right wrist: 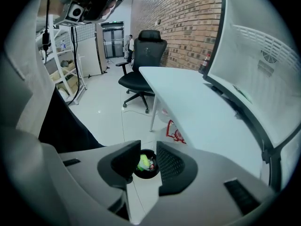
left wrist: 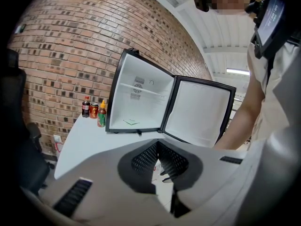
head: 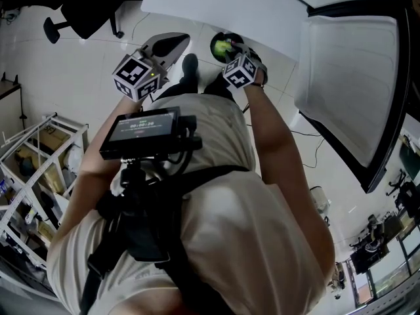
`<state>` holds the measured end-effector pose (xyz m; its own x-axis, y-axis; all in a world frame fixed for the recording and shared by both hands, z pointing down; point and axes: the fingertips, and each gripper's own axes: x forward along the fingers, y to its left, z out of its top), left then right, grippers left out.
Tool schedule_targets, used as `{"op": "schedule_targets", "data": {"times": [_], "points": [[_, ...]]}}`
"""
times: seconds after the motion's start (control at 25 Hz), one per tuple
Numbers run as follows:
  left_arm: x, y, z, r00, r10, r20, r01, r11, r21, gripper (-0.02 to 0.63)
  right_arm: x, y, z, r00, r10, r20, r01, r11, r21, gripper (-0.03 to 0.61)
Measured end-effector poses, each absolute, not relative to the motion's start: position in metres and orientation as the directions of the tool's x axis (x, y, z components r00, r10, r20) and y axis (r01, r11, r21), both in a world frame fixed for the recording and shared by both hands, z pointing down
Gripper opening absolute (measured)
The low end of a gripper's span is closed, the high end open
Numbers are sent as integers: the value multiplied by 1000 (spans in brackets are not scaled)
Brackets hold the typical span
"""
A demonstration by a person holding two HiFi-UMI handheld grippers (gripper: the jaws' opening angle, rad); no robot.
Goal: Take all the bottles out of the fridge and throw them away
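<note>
Jaws of right gripper [right wrist: 148, 149] gape empty straight above bin [right wrist: 146, 177], green bottle [right wrist: 142, 162] inside it; left gripper [left wrist: 157, 147] is closed, empty. Drops go best centred over bin.

Black bin [right wrist: 148, 175], yellow-green object [right wrist: 143, 162] inside, perhaps a bottle; red-brick wall [left wrist: 70, 46].

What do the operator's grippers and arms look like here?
The left gripper and the right gripper both have broad, light grey moulded shells, with black mesh-textured pads on the inner faces of the jaws. Each carries a cube with black-and-white square markers. The person wears a beige short-sleeved shirt, so the forearms are bare.
</note>
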<state>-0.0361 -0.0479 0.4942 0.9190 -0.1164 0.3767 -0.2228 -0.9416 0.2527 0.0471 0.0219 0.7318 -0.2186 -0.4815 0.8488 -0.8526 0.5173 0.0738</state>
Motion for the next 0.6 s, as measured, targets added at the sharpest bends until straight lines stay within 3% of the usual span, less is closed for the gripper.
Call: {"op": "schedule_targets", "data": {"times": [0.4,0.56,0.6], "points": [[-22,-47,491,931,-64,360,-165,-952,258,11,61,29,720,-177,-516,838,-881,463,98,112],[-13,-48,489,942,-31,334,-124,-958,260,11,66,20,687,-158,-603,782,-908,400,125,109],[-11,-49,488,944,-23,328,-114,-959,260,11,69,15,674,-151,-632,760,-916,378,132,80]]}}
